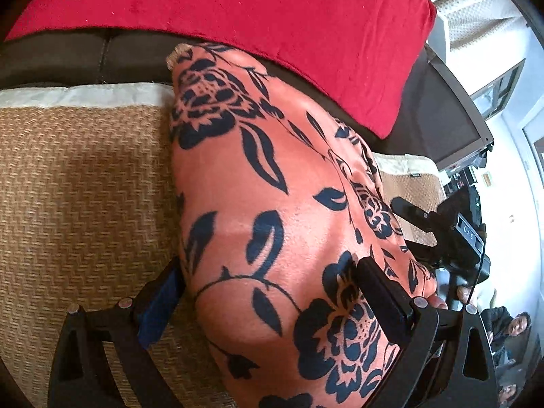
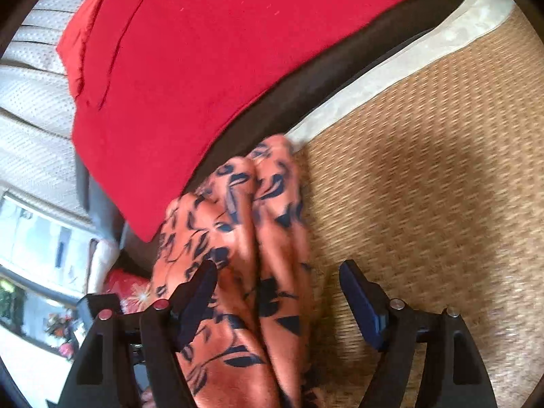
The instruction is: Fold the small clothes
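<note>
An orange floral garment (image 1: pixel 272 204) is seen lying bunched on a woven mat (image 1: pixel 85 187), its far end reaching the mat's pale border beside a red cloth (image 1: pixel 238 27). The left gripper (image 1: pixel 268 289) is held with fingers wide, the garment lying loosely between them. The right gripper (image 2: pixel 278 289) is likewise spread wide astride the folds, which are not pressed by its fingers (image 2: pixel 360 292).

One orange floral garment (image 1: pixel 272 187), one red cloth (image 1: pixel 238 17), one woven mat (image 1: pixel 85 176) — perhaps two bystanders (image 1: pixel 510 333), blurred.
</note>
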The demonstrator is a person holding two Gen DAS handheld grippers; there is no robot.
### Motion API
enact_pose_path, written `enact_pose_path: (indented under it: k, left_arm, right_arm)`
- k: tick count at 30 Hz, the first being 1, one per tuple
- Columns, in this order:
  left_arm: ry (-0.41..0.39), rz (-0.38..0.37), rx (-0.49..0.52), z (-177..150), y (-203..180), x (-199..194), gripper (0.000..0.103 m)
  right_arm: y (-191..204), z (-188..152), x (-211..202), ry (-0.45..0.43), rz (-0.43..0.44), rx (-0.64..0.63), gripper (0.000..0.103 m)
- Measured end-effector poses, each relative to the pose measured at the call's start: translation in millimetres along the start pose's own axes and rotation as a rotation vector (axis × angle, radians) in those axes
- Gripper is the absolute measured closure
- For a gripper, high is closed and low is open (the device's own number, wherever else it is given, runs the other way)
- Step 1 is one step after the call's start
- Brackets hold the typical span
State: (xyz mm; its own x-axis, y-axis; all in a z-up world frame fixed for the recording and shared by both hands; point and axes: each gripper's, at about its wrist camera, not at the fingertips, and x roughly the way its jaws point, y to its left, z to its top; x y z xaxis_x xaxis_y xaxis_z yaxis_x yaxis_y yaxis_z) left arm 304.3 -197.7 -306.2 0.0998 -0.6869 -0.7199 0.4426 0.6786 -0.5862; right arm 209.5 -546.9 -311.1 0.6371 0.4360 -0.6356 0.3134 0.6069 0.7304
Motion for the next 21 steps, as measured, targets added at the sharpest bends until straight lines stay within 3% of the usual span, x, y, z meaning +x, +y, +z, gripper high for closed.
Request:
enact_pose_path:
  k: [6, 9, 12, 15, 21]
  left_arm:
    - [-0.016, -0.032, -0.014, 1, 0, 3, 0.005]
    - [-0.045, -0.013, 0.006, -2, -1, -6, 0.009]
    - [-0.074, 0.023, 0.026, -2, -3, -12, 0.02]
    - [-0.105, 0.035, 0.034, -1, -3, -19, 0.027]
    - [-0.148, 0.088, 0.087, -8, -14, -33, 0.036]
  right_arm:
    - [18, -9, 19, 0.015, 0.028, -0.05, 0.025]
    - [31, -16, 26, 0.013, 0.014, -0.094, 0.027]
    - [48, -24, 30, 0.005, -0.03, -0.147, 0.035]
    - [58, -32, 33, -0.011, -0.059, -0.184, 0.053]
    - [81, -42, 37, -0.032, -0.101, -0.253, 0.062]
